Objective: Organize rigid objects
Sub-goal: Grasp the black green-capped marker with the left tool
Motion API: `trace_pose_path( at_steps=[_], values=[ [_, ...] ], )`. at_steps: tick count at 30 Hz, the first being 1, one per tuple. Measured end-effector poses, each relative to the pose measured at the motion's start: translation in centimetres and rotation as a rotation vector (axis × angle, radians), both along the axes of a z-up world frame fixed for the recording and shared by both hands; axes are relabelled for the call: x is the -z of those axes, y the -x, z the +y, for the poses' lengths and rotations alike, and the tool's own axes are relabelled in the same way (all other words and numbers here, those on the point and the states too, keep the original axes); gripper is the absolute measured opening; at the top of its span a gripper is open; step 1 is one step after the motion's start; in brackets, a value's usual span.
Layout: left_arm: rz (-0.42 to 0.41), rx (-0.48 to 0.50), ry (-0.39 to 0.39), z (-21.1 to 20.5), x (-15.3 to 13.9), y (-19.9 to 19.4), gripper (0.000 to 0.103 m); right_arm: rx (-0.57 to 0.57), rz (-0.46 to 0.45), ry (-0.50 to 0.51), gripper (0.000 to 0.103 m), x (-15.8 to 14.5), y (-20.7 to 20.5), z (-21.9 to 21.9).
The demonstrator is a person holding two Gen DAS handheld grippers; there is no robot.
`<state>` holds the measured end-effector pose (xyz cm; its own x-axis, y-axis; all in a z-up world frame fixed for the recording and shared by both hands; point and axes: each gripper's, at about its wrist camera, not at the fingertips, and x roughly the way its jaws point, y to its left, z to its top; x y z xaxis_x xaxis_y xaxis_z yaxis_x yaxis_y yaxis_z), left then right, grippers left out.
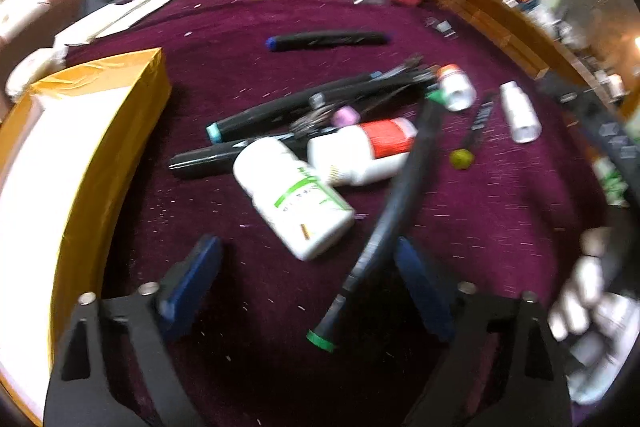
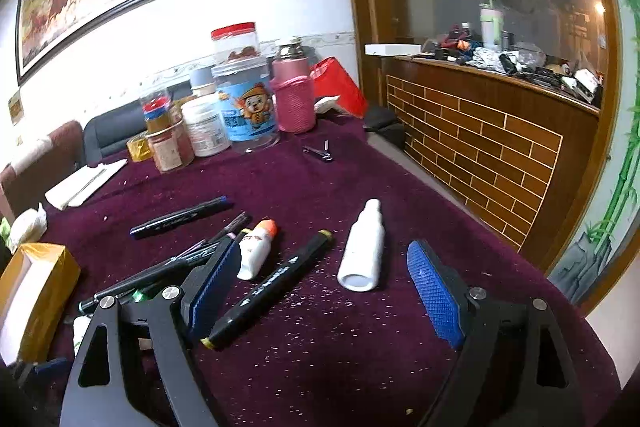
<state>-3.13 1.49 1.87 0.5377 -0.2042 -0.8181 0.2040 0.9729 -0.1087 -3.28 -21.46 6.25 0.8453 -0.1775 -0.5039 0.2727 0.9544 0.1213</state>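
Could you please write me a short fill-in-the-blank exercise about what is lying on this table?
1. The tablecloth is dark ____.
2. The open box on the table's left side is wrapped in ____ tape.
3. Both the left hand-held gripper and the right hand-held gripper are ____.
4. The white spray bottle between the right gripper's fingers is ____ on its side.

Missing words: purple; gold; open; lying

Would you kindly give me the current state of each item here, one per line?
Left tongs: open, empty.
Right tongs: open, empty.
Gold box: open-topped, at the table's left edge.
Green-label bottle: lying on its side.
Red-label bottle: lying down, beside it.
Green-capped marker: lying, capped.
Small white bottle: tipped over.
Yellow-tipped marker: lying, capped.
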Motion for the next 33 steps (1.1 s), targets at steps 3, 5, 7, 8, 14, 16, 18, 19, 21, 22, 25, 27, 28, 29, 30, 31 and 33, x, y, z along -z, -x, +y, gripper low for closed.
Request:
trace_pose_path(
  at_steps=[3, 5, 7, 8, 14, 16, 18, 19, 21, 22, 25, 27, 28, 29, 30, 31, 33],
  values=[
    [-0.077, 0.047, -0.022, -0.7, -1.6, 0.6, 0.076, -0.008, 0.007, -0.024, 0.081, 0.1, 0.0, -0.3],
    [-0.115, 0.106, -0.045, -2.0, -2.3, 0.7, 0.064, -0.016, 0.018, -0.030, 0.081, 0.2, -0.3, -0.3],
    [-0.114, 0.143, -0.057, -3.1, -2.4, 0.3, 0.062, -0.024, 0.030, -0.039, 0.081, 0.4, -0.4, -0.3],
    [-0.121, 0.159, -0.076, -3.8, -2.4, 0.2, 0.060, -0.023, 0.032, -0.041, 0.081, 0.4, -0.4, -0.3],
    [-0.098, 0.288, -0.038, -5.4, -2.5, 1.0, 0.053, -0.022, 0.047, -0.056, 0.081, 0.6, -0.5, -0.5],
    [-0.081, 0.296, -0.079, -6.2, -1.8, 0.9, 0.053, -0.026, 0.052, -0.061, 0.081, 0.7, -0.5, -0.4],
    [-0.031, 0.279, -0.114, -6.5, -0.5, 0.1, 0.053, -0.026, 0.053, -0.061, 0.081, 0.7, -0.5, -0.4],
    [0.009, 0.270, -0.123, -6.5, 0.3, -0.5, 0.053, -0.025, 0.053, -0.062, 0.081, 0.7, -0.5, -0.5],
    [-0.001, 0.272, -0.096, -6.1, 0.2, -0.4, 0.052, -0.024, 0.055, -0.063, 0.081, 0.8, -0.5, -0.4],
    [-0.004, 0.274, -0.102, -6.2, 0.1, -0.4, 0.052, -0.025, 0.059, -0.066, 0.081, 0.8, -0.5, -0.4],
    [-0.026, 0.276, -0.114, -6.7, 0.0, 0.0, 0.048, -0.030, 0.071, -0.069, 0.081, 1.0, -0.8, -0.4],
    [-0.042, 0.309, -0.084, -7.0, -0.1, 0.3, 0.019, -0.030, 0.079, -0.065, 0.081, 1.2, -0.9, -0.3],
    [-0.036, 0.311, -0.061, -7.0, -0.2, 0.3, 0.011, -0.029, 0.082, -0.065, 0.081, 1.2, -0.9, -0.3],
    [-0.025, 0.302, -0.023, -6.7, -0.2, 0.2, 0.012, -0.027, 0.086, -0.064, 0.081, 1.3, -1.0, -0.3],
    [-0.018, 0.291, 0.008, -6.2, -0.2, 0.0, 0.012, -0.025, 0.093, -0.064, 0.081, 1.4, -1.1, -0.3],
    [-0.014, 0.276, 0.046, -5.4, -0.4, 0.0, 0.012, -0.024, 0.099, -0.063, 0.081, 1.5, -1.1, -0.3],
    [-0.009, 0.254, 0.136, -3.5, -1.1, 0.1, 0.012, -0.026, 0.105, -0.064, 0.081, 1.6, -1.2, -0.3]
  ],
)
